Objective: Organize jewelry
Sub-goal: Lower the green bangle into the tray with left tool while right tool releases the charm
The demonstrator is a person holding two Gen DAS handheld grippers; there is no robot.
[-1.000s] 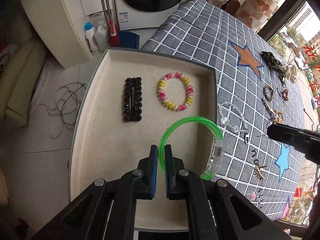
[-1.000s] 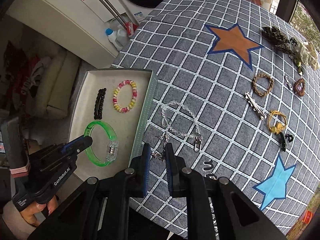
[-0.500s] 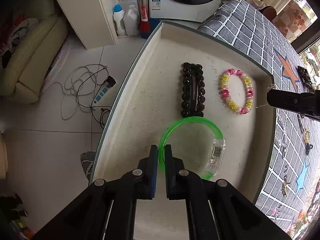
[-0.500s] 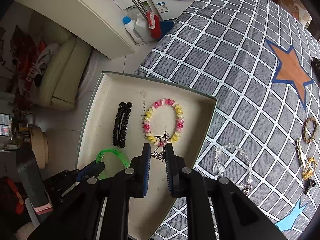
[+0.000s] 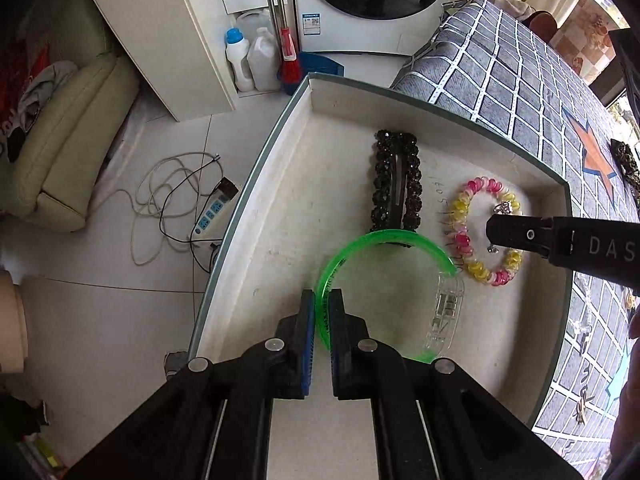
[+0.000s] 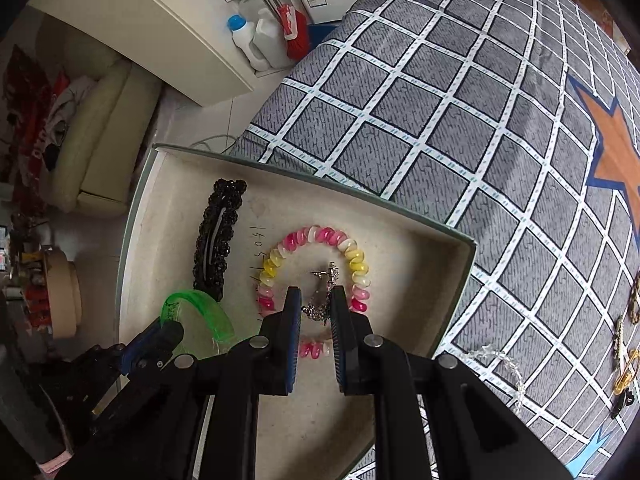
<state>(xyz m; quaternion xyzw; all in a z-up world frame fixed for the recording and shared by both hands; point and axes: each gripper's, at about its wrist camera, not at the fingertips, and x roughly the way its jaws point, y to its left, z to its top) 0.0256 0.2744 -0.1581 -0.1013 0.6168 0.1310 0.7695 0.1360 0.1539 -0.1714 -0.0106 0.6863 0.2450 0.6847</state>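
A shallow beige tray (image 5: 280, 184) sits at the table's edge. My left gripper (image 5: 322, 300) is shut on the rim of a green plastic bangle (image 5: 384, 236), held low over the tray floor, just in front of a black beaded hair clip (image 5: 396, 184). A pink and yellow bead bracelet (image 5: 464, 240) lies to the right. My right gripper (image 6: 316, 300) is shut on a small silver chain piece (image 6: 320, 308), which dangles inside the ring of the bracelet (image 6: 356, 264). In the right wrist view the left gripper (image 6: 172, 330) and bangle (image 6: 200, 304) show at lower left.
A grey checked cloth (image 6: 440, 120) with an orange star covers the table right of the tray. A clear bead chain (image 6: 504, 360) and gold clips (image 6: 624, 376) lie on it. Left of the tray is open floor with cables and a power strip (image 5: 212, 216).
Both grippers came down over the tray. The right one carried the silver piece from the cloth to above the bracelet. The left one lowered the bangle towards the tray floor near the clip.
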